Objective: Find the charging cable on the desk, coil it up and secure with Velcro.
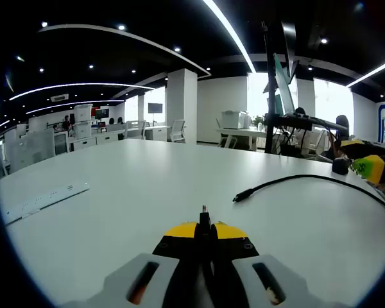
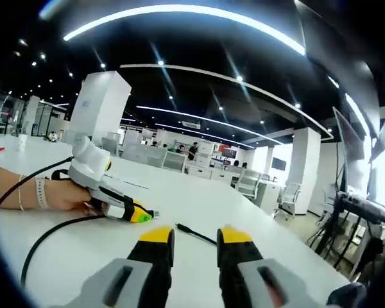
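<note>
The black charging cable lies across the white desk, one plug end resting free on the surface. My left gripper is shut on the cable's other end, whose small metal plug tip pokes out past the yellow tips. In the right gripper view that same left gripper rests on the desk in a person's hand, with cable looping beneath it. My right gripper stands open, and the free plug lies just beyond its gap. The right gripper also enters at the far right.
A white power strip lies at the desk's left. A dark monitor stand with arms rises at the back right. Office desks, chairs and pillars stand behind. A bracelet is on the person's wrist.
</note>
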`<state>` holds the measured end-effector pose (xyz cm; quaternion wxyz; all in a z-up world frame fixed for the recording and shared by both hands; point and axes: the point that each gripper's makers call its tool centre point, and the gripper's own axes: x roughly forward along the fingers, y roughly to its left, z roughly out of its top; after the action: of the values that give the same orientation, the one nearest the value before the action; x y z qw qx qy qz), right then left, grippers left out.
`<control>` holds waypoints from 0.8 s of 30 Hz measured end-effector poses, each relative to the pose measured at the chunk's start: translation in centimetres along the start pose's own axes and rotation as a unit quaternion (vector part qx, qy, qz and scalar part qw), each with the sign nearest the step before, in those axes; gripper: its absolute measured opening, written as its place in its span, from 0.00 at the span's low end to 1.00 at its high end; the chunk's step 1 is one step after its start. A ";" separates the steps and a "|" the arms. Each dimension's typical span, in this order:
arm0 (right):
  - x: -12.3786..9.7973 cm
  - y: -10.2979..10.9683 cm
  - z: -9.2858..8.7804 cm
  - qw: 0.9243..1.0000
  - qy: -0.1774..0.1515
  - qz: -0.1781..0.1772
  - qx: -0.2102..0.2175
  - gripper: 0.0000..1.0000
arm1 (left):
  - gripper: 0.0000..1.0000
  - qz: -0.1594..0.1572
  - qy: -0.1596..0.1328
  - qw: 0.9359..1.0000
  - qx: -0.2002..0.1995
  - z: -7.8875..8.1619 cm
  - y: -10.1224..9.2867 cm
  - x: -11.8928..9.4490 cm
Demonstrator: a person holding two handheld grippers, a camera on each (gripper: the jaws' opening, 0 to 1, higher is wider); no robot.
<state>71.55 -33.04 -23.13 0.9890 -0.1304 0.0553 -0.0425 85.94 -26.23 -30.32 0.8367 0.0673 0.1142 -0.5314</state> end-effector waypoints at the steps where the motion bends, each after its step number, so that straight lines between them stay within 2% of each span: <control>1: 0.5 0.0 0.0 1.000 0.007 0.014 -0.005 0.30 | 0.08 0.000 0.000 1.000 0.000 0.0 0.0 0.0; 4: 1.6 -0.1 -0.4 0.998 0.023 0.061 -0.015 0.33 | 0.08 -0.001 0.000 1.000 -0.001 0.0 0.0 0.0; 9: 3.3 -0.5 -1.0 0.993 0.039 0.106 -0.027 0.28 | 0.08 -0.003 0.000 1.000 -0.002 0.1 0.0 0.2; 11: 4.0 -0.4 -1.3 0.991 0.048 0.125 -0.029 0.28 | 0.08 -0.003 0.000 1.000 -0.002 0.1 0.1 0.2; 13: 4.8 0.4 -1.7 0.984 0.057 0.159 -0.049 0.29 | 0.08 -0.003 0.000 1.000 -0.002 0.1 0.1 0.2; 16: 6.0 0.6 -1.9 0.979 0.058 0.178 -0.077 0.31 | 0.08 -0.004 -0.001 1.000 -0.002 0.1 0.2 0.2; 20: 7.3 1.0 -2.8 0.971 0.069 0.212 -0.084 0.29 | 0.08 -0.006 -0.001 1.000 -0.001 0.1 0.1 0.3; 24: 8.5 0.6 -3.5 0.968 0.079 0.223 -0.083 0.28 | 0.08 -0.006 -0.002 1.000 -0.001 0.1 0.1 0.2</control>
<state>79.55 -34.17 -27.52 0.9518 -0.1924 0.1644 0.1735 86.19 -26.41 -30.26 0.8338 0.0645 0.1140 -0.5363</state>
